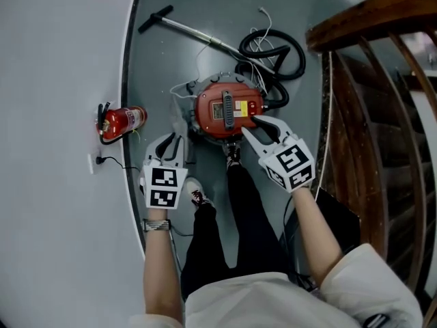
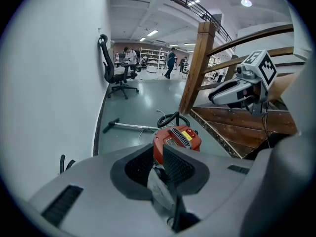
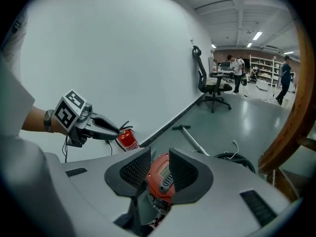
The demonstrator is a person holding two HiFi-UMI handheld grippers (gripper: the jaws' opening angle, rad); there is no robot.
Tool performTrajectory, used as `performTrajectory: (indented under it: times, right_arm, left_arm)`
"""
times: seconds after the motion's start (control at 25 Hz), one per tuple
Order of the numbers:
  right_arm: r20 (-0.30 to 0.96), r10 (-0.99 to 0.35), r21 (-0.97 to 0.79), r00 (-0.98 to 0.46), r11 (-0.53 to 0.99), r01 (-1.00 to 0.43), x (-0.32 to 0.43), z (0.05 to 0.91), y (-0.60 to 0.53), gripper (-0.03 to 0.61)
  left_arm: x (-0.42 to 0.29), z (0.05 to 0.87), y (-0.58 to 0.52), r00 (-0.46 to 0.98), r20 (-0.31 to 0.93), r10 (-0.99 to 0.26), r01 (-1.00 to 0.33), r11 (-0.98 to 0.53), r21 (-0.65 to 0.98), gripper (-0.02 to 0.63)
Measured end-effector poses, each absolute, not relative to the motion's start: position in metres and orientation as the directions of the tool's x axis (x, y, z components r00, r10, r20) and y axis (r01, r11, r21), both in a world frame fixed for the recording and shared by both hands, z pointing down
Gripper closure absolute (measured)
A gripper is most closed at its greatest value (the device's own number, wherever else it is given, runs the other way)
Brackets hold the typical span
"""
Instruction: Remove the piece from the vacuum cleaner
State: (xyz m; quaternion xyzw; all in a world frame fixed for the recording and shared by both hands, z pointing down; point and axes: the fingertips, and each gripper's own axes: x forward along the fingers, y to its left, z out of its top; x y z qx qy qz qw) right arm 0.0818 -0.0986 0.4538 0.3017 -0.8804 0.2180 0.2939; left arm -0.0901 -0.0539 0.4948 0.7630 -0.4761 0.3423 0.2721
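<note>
Vacuum cleaner (image 1: 229,108) stands near left tool (image 1: 172,143) and right tool (image 1: 251,126), both part-open and empty.

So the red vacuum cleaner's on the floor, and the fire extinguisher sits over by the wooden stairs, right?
Not quite. The fire extinguisher sits by the white wall, not the stairs, as the head view shows. The red vacuum cleaner is on the floor.

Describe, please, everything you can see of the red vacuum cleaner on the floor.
The vacuum cleaner is a round canister with a red top, a black ribbed handle and a yellow label. It stands upright on the grey floor. A black hose coils behind it, beside a metal wand.
</note>
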Motion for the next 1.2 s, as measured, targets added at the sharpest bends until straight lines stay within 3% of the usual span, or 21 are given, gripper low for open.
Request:
performTrajectory:
  times: [1.2]
  right_arm:
    - [0.711, -0.303, -0.374, -0.635, 0.602, -0.706, 0.081, 0.622, -0.107, 0.440]
  left_arm:
    - [-0.075, 0.660, -0.024, 0.316, 0.866, -0.388, -0.901, -0.408, 0.146, 0.517]
